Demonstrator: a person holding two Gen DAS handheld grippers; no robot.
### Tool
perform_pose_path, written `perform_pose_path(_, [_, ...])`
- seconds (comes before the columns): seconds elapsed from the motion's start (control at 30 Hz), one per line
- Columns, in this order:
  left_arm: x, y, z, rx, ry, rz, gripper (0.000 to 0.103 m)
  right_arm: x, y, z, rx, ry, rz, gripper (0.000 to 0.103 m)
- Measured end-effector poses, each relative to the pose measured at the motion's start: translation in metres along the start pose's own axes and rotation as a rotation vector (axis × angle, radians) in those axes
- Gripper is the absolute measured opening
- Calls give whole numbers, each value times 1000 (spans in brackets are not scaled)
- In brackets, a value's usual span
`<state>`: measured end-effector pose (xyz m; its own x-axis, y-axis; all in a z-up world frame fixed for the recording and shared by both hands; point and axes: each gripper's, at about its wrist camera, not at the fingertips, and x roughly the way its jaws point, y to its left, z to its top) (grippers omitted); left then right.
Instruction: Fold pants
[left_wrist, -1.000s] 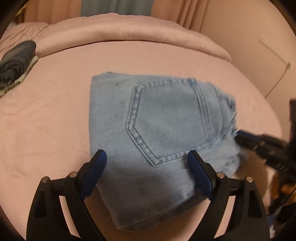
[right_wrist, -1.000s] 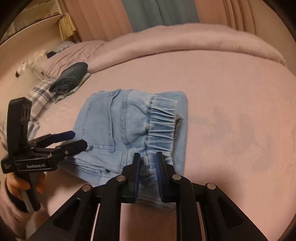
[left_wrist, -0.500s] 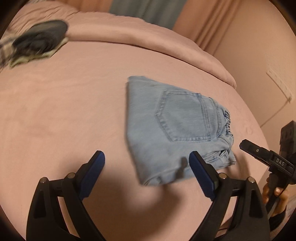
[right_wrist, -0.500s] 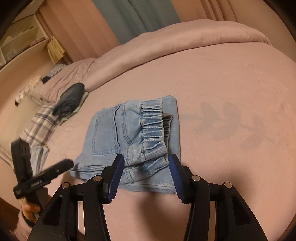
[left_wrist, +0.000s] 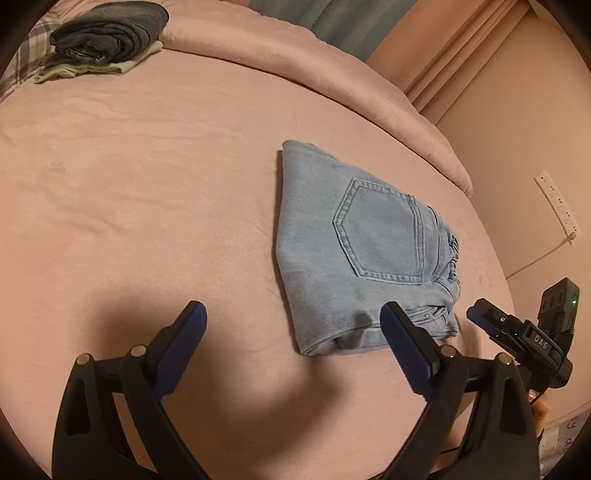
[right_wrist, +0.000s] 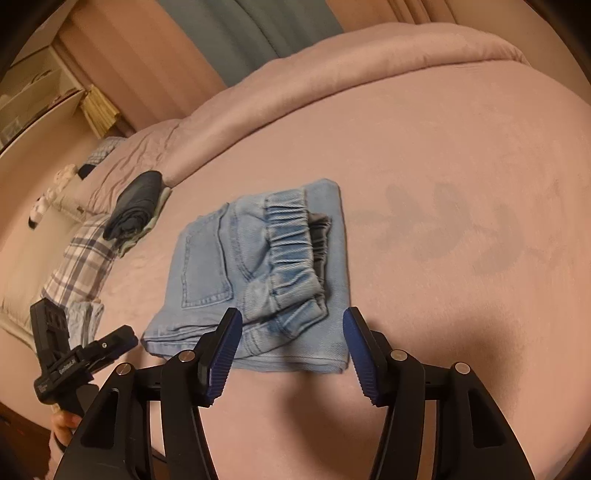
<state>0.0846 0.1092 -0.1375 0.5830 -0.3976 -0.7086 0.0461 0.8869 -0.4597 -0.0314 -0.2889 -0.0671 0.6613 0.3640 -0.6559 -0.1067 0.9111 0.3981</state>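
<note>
Folded jeans (left_wrist: 354, 251) flat on pink bed (left_wrist: 147, 184)
Left gripper (left_wrist: 291, 325) spread wide, empty; right gripper (right_wrist: 291, 332) just opened, apparently clear of the denim, nothing pinched between its fingers

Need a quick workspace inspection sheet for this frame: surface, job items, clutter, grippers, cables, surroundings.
Surface: pink bedspread, smooth, with faint darker marks on its right part in the right wrist view.
Job's things: light-blue denim pants, folded into a compact stack, back pocket up, elastic waistband on top.
Clutter: dark folded garment on a pale cloth at the far left; plaid fabric near it.
Grippers: left gripper wide open, nothing between the jaws; right gripper open, jaws have just been opening, pads clear of the pants.
Cables: white cord running down from a wall power strip.
Surroundings: rolled pink duvet, curtains, shelf.
</note>
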Motion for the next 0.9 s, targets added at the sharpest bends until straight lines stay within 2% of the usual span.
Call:
perform_pose_path(0.1, [5, 2, 3, -13, 16, -10, 98, 3, -5, 0, 25, 11, -7, 68])
perform_pose_path(0.43, [33, -2, 23, -10, 85, -63, 99, 28, -18, 2, 102, 92, 32, 69])
perform_pose_path(0.9, [63, -25, 31, 66, 155, -107, 99, 38, -27, 15, 155, 111, 95, 75])
